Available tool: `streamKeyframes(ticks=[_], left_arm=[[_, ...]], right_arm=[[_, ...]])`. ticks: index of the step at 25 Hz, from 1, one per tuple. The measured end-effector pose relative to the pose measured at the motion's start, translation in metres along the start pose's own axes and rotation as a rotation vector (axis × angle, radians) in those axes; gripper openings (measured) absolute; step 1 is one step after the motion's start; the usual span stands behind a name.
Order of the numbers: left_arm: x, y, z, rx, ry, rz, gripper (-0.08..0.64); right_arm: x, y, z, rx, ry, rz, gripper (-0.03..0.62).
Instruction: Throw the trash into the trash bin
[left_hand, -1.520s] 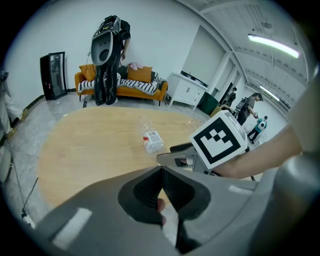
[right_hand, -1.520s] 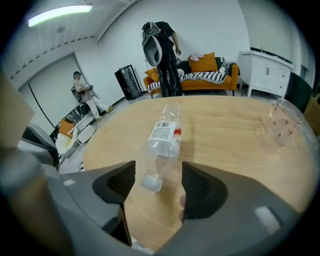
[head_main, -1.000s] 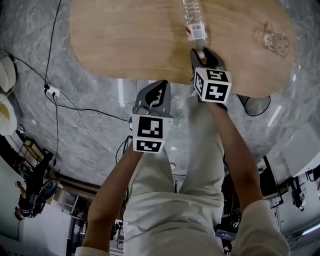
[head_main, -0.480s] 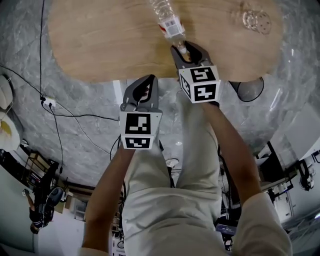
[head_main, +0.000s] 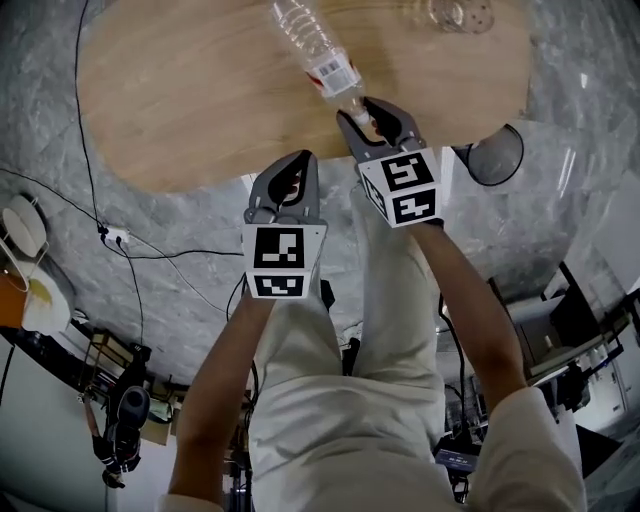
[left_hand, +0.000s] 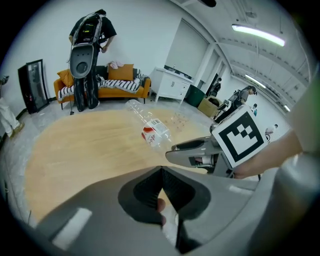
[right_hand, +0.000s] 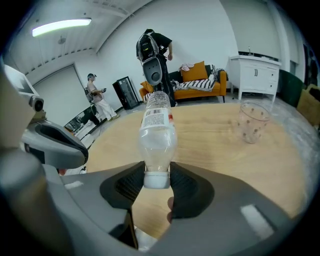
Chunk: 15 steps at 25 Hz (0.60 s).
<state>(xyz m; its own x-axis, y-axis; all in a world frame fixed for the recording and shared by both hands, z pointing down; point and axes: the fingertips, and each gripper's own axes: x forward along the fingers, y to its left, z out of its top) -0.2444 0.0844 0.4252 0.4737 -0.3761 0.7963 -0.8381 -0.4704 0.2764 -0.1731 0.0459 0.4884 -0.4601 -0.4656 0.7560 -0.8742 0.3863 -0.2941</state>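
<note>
- Plastic bottle (right_hand: 157, 135), clear and empty-looking, is pinched at its white cap by the right gripper (right_hand: 156, 176), its body pointing away, probably for carrying.
- The left gripper (left_hand: 161, 172), just to its left, has 2 jaws pressed together on nothing.
- Ahead lie the wooden table (head_main: 200, 90) and 1 dotted cup (right_hand: 251, 121).
- A dark round bin (head_main: 497, 155), likely the target, stands to the right gripper's right, and the way looks clear.

Bottle (right_hand: 156, 135) was clear glossy plastic, ribbed, with a printed label and a white plastic cap. Worktop (head_main: 200, 100) was pale wood grain, matt and smooth. Cup (right_hand: 251, 122) was clear dotted plastic. Floor (head_main: 180, 250) was grey marble-look, polished. Left gripper (left_hand: 161, 173) and right gripper (head_main: 372, 115) were matt grey plastic, jaws lined with black ribbed pads.
</note>
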Motion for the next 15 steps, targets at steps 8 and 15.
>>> streamKeyframes(ticks=[8, 15], left_arm=[[0.014, -0.03, 0.012, 0.072, 0.02, -0.048, 0.001], [0.039, -0.083, 0.029, 0.146, 0.047, -0.107, 0.0]], right_arm=[[-0.032, -0.035, -0.008, 0.104, -0.052, -0.071, 0.183], [-0.077, -0.081, -0.027, 0.161, -0.076, -0.123, 0.183]])
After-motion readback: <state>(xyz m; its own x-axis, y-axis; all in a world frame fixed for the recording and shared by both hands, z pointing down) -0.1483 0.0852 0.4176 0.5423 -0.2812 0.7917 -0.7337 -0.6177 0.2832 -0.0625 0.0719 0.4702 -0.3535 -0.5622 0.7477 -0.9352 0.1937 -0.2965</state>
